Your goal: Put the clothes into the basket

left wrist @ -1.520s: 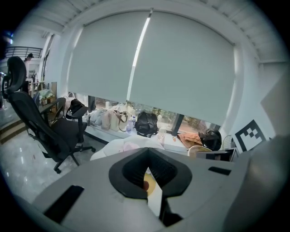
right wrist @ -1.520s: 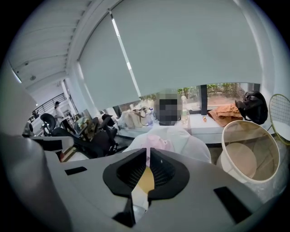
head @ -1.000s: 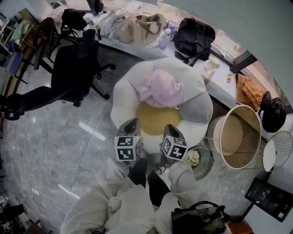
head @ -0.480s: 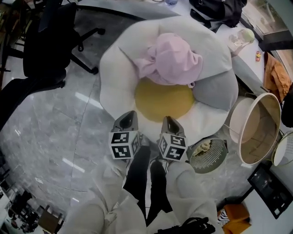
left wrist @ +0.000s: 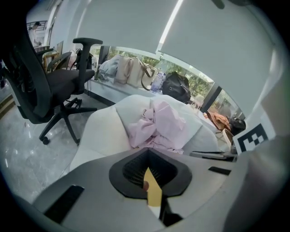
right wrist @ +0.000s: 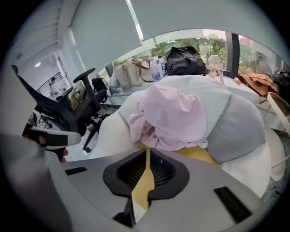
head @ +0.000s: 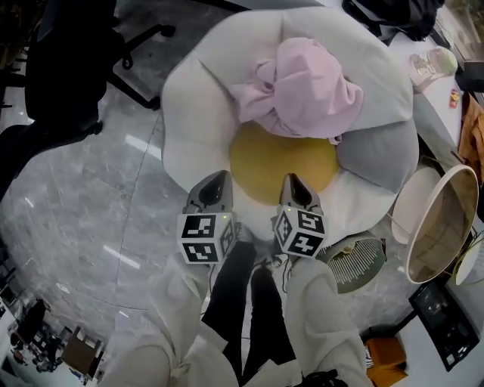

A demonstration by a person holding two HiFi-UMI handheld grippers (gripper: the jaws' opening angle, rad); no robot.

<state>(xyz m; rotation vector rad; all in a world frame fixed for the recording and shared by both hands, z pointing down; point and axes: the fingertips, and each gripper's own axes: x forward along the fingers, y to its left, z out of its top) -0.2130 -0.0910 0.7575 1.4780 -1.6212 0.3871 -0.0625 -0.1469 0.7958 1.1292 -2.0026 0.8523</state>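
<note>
A crumpled pink garment lies on the far side of a flower-shaped cushion with a yellow centre. The round white basket, tan inside, stands to the cushion's right on the floor. My left gripper and right gripper hover side by side at the cushion's near edge, pointing down toward the yellow centre. Both are shut with nothing between the jaws. The garment lies ahead of the left gripper. In the right gripper view the garment is just beyond the right gripper.
A black office chair stands at the left on the marble floor. A round wire object lies between cushion and basket. A grey petal sits beside the garment. A counter with a black bag runs behind. My legs are below the grippers.
Both grippers have come down toward the cushion's near edge, still side by side and shut. The head view has closed in on the cushion, and the garment has not moved.
</note>
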